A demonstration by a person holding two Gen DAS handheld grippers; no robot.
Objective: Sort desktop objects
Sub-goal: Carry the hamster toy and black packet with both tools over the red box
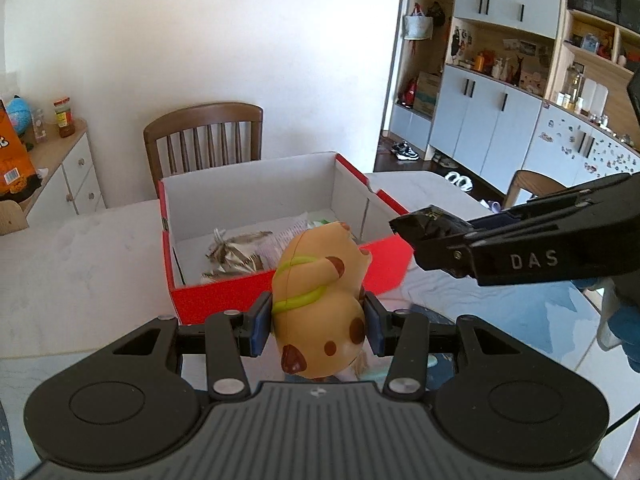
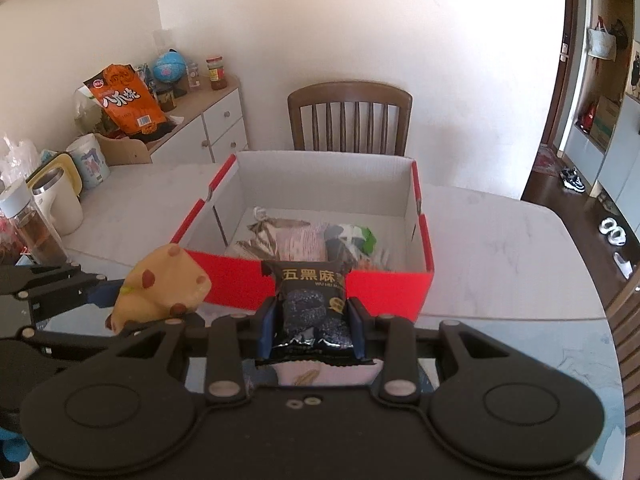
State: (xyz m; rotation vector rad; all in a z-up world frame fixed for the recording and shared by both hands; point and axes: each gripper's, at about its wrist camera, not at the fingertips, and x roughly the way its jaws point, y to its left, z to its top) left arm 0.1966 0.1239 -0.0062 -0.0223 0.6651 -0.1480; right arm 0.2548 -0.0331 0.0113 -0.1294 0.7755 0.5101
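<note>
So the red cardboard box (image 2: pixel 384 292) with the plain white inside is sitting open on the pale marble-look table (image 2: pixel 500 240), and there's already stuff in it: one crinkly silver foil packet (image 2: pixel 256 240) on the left, one pinkish-white wrapper (image 2: pixel 300 242) in the middle, and one green-and-white packet (image 2: pixel 356 238) on the right. That's three I can count; anything under them I can't make out.

My left gripper (image 1: pixel 318 322) is clamped on one squishy tan toy animal (image 1: pixel 320 304), smooth and rounded, with brown spots and a lime-green strap around it. The blue pads (image 1: pixel 260 326) are pressed into both its sides. It's up off the table, just in front of the box's near red wall.

My right gripper (image 2: pixel 310 322) is pinching one glossy black snack packet (image 2: pixel 310 304) with yellow Chinese lettering and a zigzag top edge, held upright right in front of the box's front wall. From the left camera that packet shows at the tip of the right tongs, over the box's right corner.

One brown wooden slat-back chair (image 2: pixel 350 116) stands behind the box.
</note>
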